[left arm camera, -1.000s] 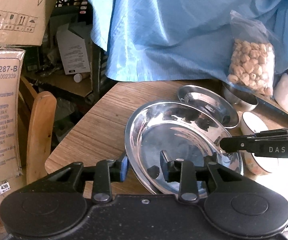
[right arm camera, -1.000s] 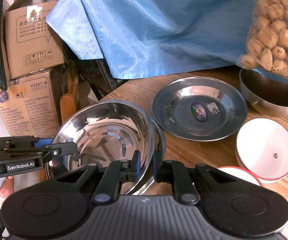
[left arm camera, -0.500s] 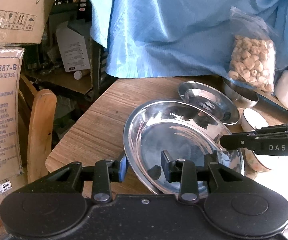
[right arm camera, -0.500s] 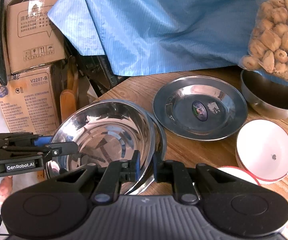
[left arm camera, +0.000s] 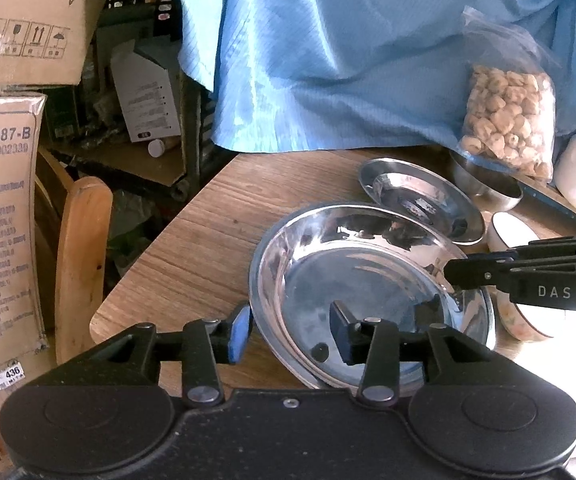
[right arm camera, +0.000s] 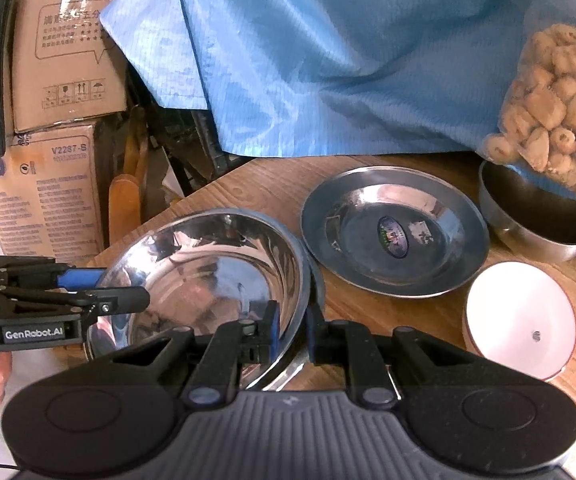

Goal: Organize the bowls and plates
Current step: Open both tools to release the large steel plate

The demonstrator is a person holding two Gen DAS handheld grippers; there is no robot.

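Observation:
A large shiny steel plate (left arm camera: 367, 292) (right arm camera: 208, 280) lies at the table's near left corner, seemingly on a second plate whose rim shows beneath. My left gripper (left arm camera: 289, 334) (right arm camera: 108, 292) straddles its left rim; the jaws are opening and the pads stand clear of the thin rim. My right gripper (right arm camera: 292, 330) (left arm camera: 459, 276) is shut on the opposite rim. Behind lie a smaller steel plate (left arm camera: 419, 204) (right arm camera: 391, 232), a steel bowl (left arm camera: 487, 188) (right arm camera: 539, 232) and a white red-rimmed bowl (right arm camera: 519, 320) (left arm camera: 511, 236).
A bag of snacks (left arm camera: 507, 124) (right arm camera: 559, 100) leans over the steel bowl. Blue cloth (left arm camera: 347, 60) hangs behind the table. Left of the table edge (left arm camera: 160, 256) stand a wooden chair (left arm camera: 84, 260) and cardboard boxes (left arm camera: 0, 220). A patterned bowl (left arm camera: 523, 324) sits under the right gripper.
The left gripper's fingers have spread a little wider around the plate's rim. The right gripper keeps its grip, and neither the hands nor the plate have shifted noticeably.

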